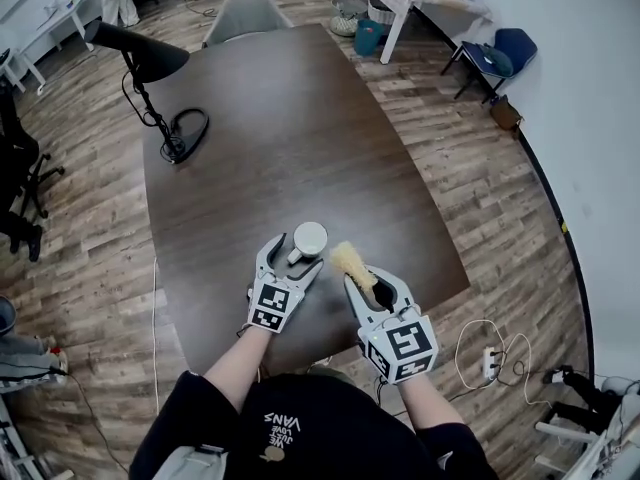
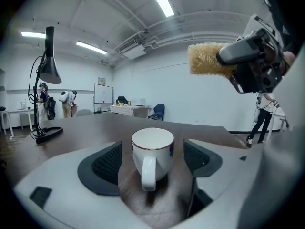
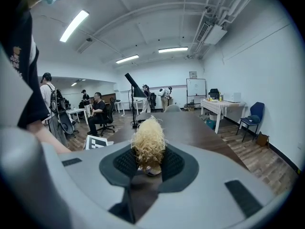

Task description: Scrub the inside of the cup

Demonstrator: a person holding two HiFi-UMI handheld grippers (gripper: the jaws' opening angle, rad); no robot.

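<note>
From my remote station, the head view showed the person's two forearms reaching out from a dark top over the near edge of the dark wooden table (image 1: pixel 300 118), each hand carrying a gripper that pointed away from the body and tipped slightly downward. The left gripper (image 1: pixel 297 253) sat with its jaws spread wide on either side of the white cup (image 1: pixel 309 238). In the left gripper view the cup stood upright on the table between the two black pads (image 2: pixel 107 163), its handle turned back toward the camera and its red-edged rim facing up. A sliver of table showed on each side of it, so the pads were not pressing on it and the cup was not gripped. Just beside it, on the person's right, the right gripper (image 1: pixel 368 278) angled in toward the cup. Its jaws were clamped on a yellow, curly-fibred scrubber (image 1: pixel 352 261), whose tuft stuck out past the fingertips and hung near the cup's rim, outside the cup. The right gripper view showed the same tuft pinched upright between the two pads. Seen from the left gripper's camera, the scrubber was raised above the level of the cup and off to the right. At the table's far left stood a black desk lamp (image 1: pixel 140 53), and a grey chair (image 1: pixel 245 13) was drawn up at the far end.
</note>
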